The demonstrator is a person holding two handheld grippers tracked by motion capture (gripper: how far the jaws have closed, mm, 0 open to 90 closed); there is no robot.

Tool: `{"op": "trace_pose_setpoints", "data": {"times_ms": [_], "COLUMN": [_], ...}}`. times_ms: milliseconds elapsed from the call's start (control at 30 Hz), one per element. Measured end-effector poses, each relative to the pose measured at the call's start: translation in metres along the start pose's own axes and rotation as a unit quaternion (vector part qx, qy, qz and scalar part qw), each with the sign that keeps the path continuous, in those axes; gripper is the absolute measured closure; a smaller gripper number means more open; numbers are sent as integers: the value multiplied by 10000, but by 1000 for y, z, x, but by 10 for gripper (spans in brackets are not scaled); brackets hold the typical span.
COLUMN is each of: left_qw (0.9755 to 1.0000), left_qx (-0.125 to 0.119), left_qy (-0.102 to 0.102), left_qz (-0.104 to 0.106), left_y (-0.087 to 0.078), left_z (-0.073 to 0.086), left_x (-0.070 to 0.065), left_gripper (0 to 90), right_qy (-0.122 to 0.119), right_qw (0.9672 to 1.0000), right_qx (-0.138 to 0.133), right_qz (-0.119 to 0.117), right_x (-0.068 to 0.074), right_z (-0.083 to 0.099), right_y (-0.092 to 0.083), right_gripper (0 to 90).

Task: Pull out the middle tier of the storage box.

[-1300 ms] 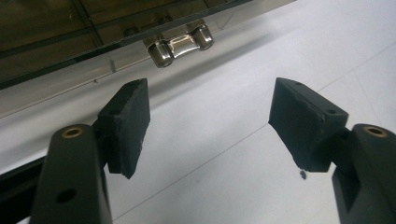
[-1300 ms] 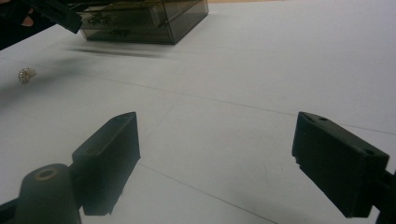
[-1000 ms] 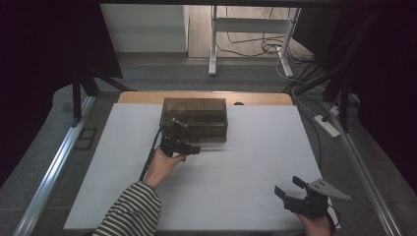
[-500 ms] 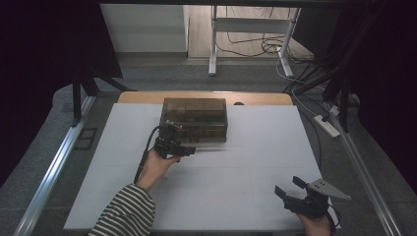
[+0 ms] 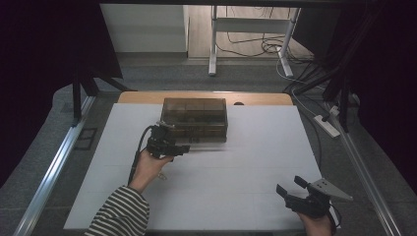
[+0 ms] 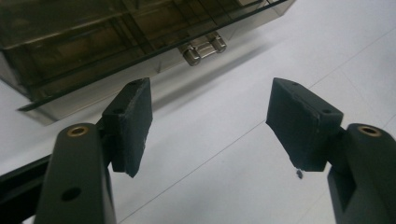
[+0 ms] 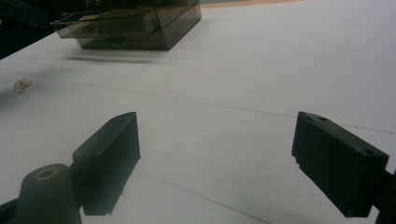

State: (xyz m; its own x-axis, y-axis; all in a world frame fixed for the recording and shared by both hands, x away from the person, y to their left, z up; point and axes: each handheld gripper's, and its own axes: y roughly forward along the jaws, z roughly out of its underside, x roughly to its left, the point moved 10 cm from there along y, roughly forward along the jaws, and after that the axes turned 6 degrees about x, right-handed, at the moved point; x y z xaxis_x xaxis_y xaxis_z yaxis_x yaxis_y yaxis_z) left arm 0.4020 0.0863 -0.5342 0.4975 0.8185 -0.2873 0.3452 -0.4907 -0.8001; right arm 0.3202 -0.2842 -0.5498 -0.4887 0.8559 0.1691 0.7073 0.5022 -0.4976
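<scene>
At the far middle of the white surface (image 5: 246, 167) sits the smoky translucent compartment box (image 5: 195, 119), its metal latch (image 6: 203, 47) facing the left hand-held gripper (image 5: 181, 149), whose jaws, just now closing slightly, stand apart with nothing between them. Right hand-held gripper (image 5: 290, 187) rests near the front edge, jaws wide and empty. Risk: a misaligned approach could push the light box backward instead of catching the latch.

No readable text or labels.
</scene>
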Motion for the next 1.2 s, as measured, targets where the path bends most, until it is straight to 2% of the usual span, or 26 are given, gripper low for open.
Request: {"op": "trace_pose_setpoints", "data": {"times_ms": [400,567,733,900,1033,1133,1200], "left_qw": [9994,9985,9977,9972,9968,9966,9969], "left_qx": [-241,-391,-555,-673,-731,-753,-723], "left_qy": [128,158,76,-60,-150,-147,-46], "left_qz": [-212,-356,-374,-319,-300,-311,-317], "left_y": [-14,-20,-28,-34,-38,-39,-39], "left_z": [8,12,18,26,30,33,36], "left_x": [13,22,30,39,49,54,56], "left_gripper": [340,318,314,311,312,325,334], "right_qy": [-38,-7,-79,-226,-321,-402,-479], "right_qw": [10000,9996,9993,9988,9978,9959,9949], "right_qx": [1,-112,-65,1,115,341,382], "right_qz": [-34,-255,-368,-433,-573,-735,-798], "right_x": [1,4,9,15,25,36,42], "right_z": [0,-2,-3,-6,-11,-16,-22], "right_y": [0,0,3,7,14,20,25], "right_gripper": [153,210,222,222,235,281,321]}}
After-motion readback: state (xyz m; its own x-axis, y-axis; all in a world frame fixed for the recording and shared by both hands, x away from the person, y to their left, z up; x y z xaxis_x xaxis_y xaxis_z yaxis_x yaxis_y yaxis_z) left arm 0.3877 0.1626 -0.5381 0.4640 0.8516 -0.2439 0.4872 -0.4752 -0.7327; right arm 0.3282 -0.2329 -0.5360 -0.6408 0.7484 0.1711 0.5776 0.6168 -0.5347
